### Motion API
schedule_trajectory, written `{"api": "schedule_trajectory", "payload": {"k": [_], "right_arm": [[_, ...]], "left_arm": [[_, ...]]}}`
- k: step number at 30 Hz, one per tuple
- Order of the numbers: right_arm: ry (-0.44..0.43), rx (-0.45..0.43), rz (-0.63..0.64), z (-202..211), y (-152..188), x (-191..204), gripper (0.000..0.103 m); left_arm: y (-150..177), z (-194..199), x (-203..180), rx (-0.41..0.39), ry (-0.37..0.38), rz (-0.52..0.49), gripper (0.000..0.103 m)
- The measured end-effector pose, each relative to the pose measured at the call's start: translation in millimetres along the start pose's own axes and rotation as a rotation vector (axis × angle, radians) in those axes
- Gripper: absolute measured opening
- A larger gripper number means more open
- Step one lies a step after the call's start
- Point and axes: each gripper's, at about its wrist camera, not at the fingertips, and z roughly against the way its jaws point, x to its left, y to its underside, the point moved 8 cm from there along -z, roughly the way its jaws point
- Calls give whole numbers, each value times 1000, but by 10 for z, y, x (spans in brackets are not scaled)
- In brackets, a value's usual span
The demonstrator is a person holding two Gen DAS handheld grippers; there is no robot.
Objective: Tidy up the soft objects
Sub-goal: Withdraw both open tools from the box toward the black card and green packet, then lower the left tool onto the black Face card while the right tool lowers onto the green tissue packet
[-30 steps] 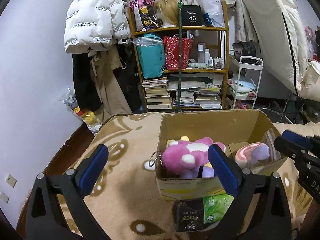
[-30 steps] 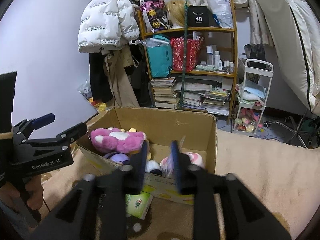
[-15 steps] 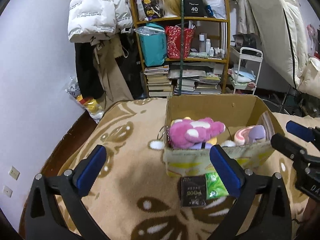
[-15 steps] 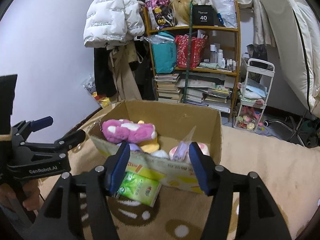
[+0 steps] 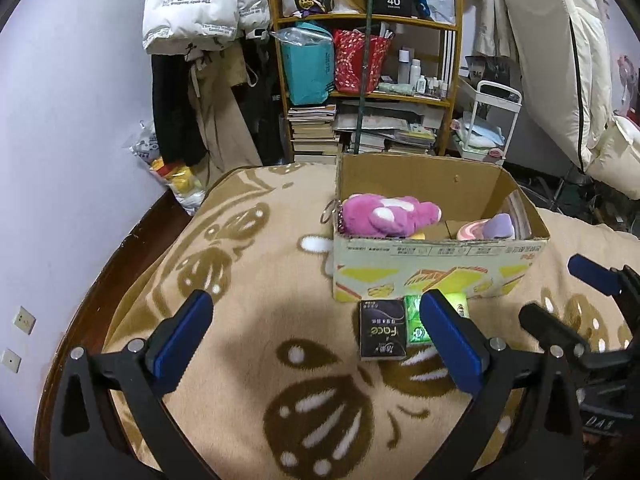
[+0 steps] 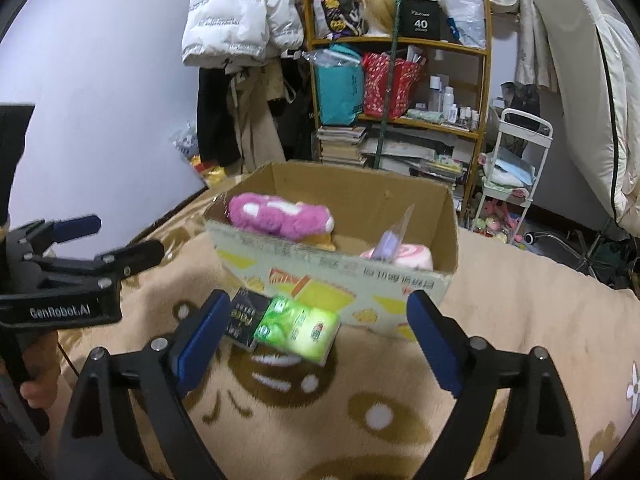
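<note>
- Left gripper (image 5: pixel 316 334): jaws spread wide, nothing between them, held above the patterned blanket (image 5: pixel 240 280).
- Right gripper (image 6: pixel 312 338): jaws likewise released and empty, aimed at the green tissue pack (image 6: pixel 298 328).
- Green tissue pack lies on the blanket just in front of the cardboard box (image 6: pixel 340 280), touching a black "Face" tissue pack (image 6: pixel 245 318) beside it.
- Box already holds a pink plush toy (image 6: pixel 278 216) and a pink-and-purple soft item (image 6: pixel 396 254).
- Handling judgement: the pack looks light and compressible in slick film; take it across its short sides, mid-length, with moderate squeeze to avoid slip.
- Left wrist view shows the black pack's label (image 5: pixel 381 334) plainly, while a finger partly hides the green one.
- Right wrist view shows the green pack whole, though somewhat blurred.
</note>
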Motion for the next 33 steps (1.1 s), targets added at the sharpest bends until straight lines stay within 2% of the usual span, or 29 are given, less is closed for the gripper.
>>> {"api": "schedule_trajectory", "payload": {"k": [2,8,13,24,33], "right_arm": [[7,0,14,21,33,27,103],[12,23,37,7,95,68,103],[9,63,45,-123,171,68,103],[-14,151,32,-560,337,82,103],[-43,211,17,-874,477,106,103]], "left_arm": [[34,14,8,13,10,6,102],[97,-73,54,63,35,26,102],[91,-168,97,71,55,52,102],[155,-692,138,198,126,137,102],[226,-1089,53,294,171,119,101]]}}
